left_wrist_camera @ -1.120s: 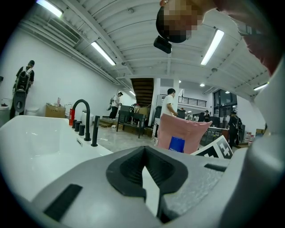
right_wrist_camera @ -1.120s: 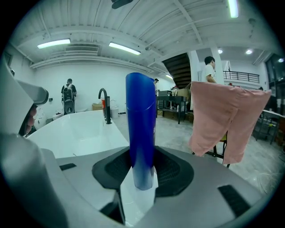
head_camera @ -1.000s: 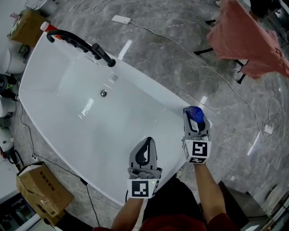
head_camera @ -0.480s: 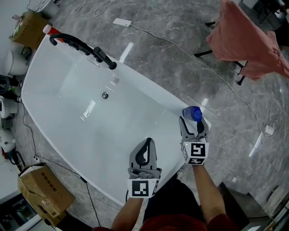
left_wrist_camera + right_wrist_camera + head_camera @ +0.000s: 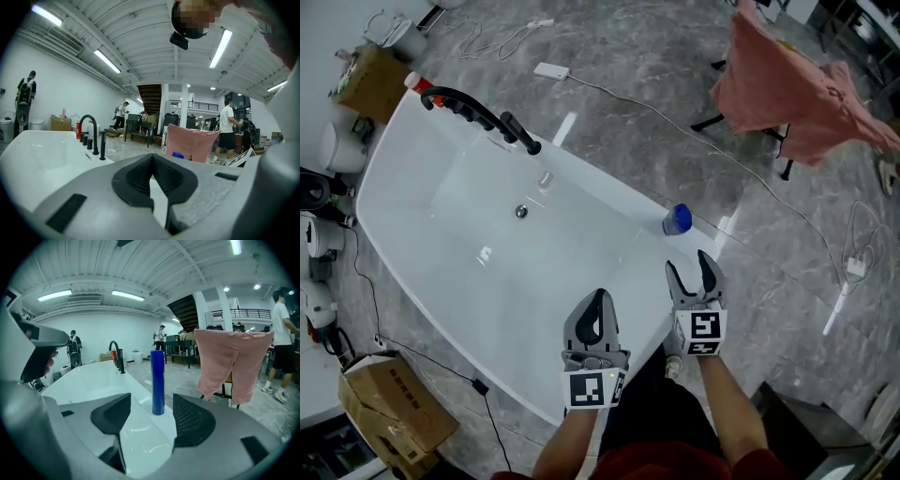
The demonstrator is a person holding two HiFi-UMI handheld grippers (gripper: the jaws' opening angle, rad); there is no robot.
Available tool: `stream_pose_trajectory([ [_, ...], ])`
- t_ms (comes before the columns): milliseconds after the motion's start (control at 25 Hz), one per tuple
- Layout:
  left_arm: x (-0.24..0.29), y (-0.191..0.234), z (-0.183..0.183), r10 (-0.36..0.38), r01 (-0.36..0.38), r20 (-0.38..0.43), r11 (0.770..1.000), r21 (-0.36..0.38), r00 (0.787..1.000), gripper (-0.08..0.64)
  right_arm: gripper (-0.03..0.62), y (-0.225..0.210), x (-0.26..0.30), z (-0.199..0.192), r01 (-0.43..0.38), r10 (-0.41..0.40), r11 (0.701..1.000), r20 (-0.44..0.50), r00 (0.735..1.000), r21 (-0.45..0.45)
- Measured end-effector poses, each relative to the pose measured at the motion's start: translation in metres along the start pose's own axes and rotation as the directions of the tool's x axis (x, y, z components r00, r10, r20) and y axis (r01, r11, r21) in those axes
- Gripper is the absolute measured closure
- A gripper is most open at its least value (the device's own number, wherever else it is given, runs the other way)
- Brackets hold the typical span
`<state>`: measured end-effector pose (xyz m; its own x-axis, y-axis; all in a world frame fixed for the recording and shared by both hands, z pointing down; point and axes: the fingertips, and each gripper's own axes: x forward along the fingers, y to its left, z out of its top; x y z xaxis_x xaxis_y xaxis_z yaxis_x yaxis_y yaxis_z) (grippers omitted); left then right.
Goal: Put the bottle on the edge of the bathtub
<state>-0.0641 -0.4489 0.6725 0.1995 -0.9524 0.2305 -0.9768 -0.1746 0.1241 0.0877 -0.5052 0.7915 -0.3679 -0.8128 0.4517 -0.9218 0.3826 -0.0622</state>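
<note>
A blue bottle stands upright on the right rim of the white bathtub. In the right gripper view the bottle rises from the tub edge a little beyond the jaws. My right gripper is drawn back from it toward the person, and its jaws are opening with nothing between them. My left gripper hovers over the tub's near rim, jaws together and empty.
A black tap stands at the tub's far end. A pink cloth hangs on a rack at the upper right. Cardboard boxes and cables lie on the grey floor around the tub.
My right gripper has let go of the blue bottle and pulled back toward the person. The bottle now stands alone on the rim. The left gripper has barely moved.
</note>
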Motion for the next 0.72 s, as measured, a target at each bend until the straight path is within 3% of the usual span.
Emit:
stream_pose_trajectory([
  [720,-0.198,-0.099,0.069,0.038,-0.041,0.057,0.997,0.059,0.998,0.555,0.333,0.017,-0.285,0.068,-0.006,0.007,1.0,0.18,0.984,-0.009],
])
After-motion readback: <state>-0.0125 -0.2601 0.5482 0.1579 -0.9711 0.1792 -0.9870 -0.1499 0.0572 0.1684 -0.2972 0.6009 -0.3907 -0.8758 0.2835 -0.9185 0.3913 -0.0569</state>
